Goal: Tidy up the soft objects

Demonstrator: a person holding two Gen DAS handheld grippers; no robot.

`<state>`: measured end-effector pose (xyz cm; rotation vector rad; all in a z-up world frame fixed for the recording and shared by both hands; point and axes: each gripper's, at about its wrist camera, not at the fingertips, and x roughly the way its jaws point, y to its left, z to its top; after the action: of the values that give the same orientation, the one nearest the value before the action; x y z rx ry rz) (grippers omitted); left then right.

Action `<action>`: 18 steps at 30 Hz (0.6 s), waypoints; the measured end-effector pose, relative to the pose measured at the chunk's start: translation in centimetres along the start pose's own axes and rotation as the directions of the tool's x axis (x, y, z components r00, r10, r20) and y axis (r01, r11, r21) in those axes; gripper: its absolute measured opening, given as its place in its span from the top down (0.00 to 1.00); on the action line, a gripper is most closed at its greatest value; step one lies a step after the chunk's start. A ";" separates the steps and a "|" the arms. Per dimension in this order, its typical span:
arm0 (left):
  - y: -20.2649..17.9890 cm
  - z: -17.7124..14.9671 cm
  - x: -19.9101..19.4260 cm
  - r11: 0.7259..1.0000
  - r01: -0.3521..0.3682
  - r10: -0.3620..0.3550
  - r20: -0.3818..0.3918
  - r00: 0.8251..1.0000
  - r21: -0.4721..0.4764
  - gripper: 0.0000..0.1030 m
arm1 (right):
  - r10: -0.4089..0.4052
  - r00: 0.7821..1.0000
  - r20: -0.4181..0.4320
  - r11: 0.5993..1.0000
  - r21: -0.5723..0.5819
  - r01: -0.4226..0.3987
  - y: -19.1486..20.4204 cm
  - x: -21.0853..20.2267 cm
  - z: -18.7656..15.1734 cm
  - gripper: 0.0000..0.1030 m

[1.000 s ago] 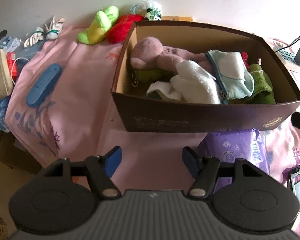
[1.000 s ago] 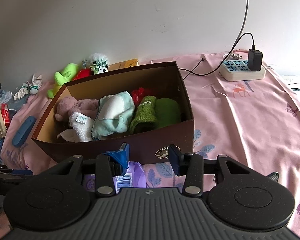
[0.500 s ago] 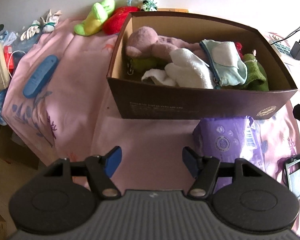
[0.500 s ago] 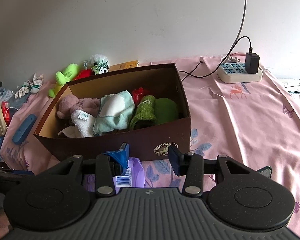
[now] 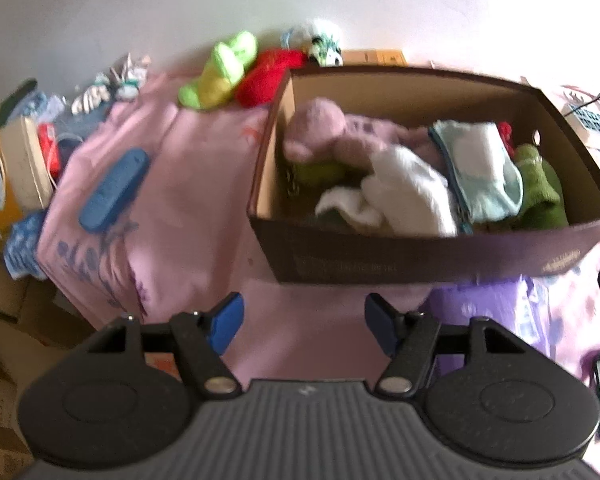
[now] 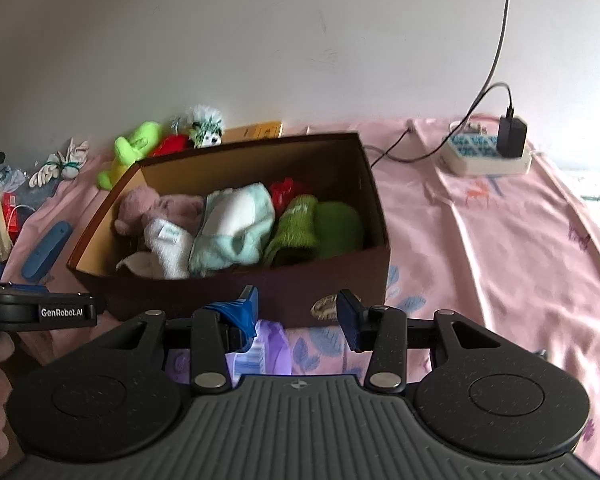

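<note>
A brown cardboard box [image 5: 420,264] [image 6: 228,300] on the pink sheet holds a pink plush [image 5: 324,132], a white towel [image 5: 404,192], a pale blue cloth [image 5: 480,168] and green knit pieces [image 6: 300,224]. A lime green plush [image 5: 220,72], a red plush [image 5: 268,76] and a white fluffy toy [image 5: 320,40] lie behind the box. My left gripper [image 5: 303,324] is open and empty, in front of the box. My right gripper [image 6: 298,316] is open and empty, over a purple packet [image 6: 268,344] at the box's front.
A blue flat case [image 5: 114,190] lies on the sheet left of the box. White bundles [image 5: 100,88] and clutter sit at the far left. A power strip with a charger [image 6: 488,152] is at the back right. The sheet edge drops off at left.
The left gripper has tilted up and moved; the box now sits higher and nearer in its view, blurred. The right gripper has drawn back a little. Both stay open.
</note>
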<state>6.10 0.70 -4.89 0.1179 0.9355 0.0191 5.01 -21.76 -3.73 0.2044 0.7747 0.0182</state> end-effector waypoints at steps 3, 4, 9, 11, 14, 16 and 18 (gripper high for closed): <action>-0.6 0.9 -0.4 1.000 -0.020 0.019 0.040 0.999 0.013 0.35 | -0.018 1.000 0.016 1.000 -0.006 0.018 0.0 0.1 0.5 0.74; -0.7 1.2 -0.5 1.000 -0.022 0.021 0.050 0.999 0.016 0.35 | -0.022 1.000 0.020 1.000 -0.005 0.022 0.0 0.2 0.6 0.74; -1.6 1.7 -0.1 0.999 -0.016 0.014 0.048 0.999 0.036 0.35 | -0.009 1.000 0.010 1.000 0.022 0.009 -0.2 0.3 0.3 0.74; -1.8 1.7 0.0 0.999 -0.013 0.011 0.042 0.999 0.037 0.35 | -0.005 1.000 0.000 0.999 0.033 0.005 -0.2 0.4 0.1 0.74; -1.9 1.6 0.1 0.999 -0.012 0.011 0.035 0.999 0.038 0.35 | -0.009 1.000 -0.006 0.999 0.040 0.009 -0.3 0.4 -0.1 0.74; -2.0 1.5 0.2 0.999 -0.009 0.008 0.028 1.000 0.036 0.35 | -0.012 1.000 -0.010 0.999 0.044 0.012 -0.3 0.4 -0.2 0.74; -2.1 1.4 0.3 0.999 -0.006 0.006 0.023 1.000 0.038 0.35 | -0.011 1.000 -0.015 0.999 0.047 0.011 -0.3 0.5 -0.3 0.73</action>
<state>7.30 -1.51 -4.55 0.1564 0.9131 0.0053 5.11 -21.96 -4.32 0.2446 0.7911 -0.0087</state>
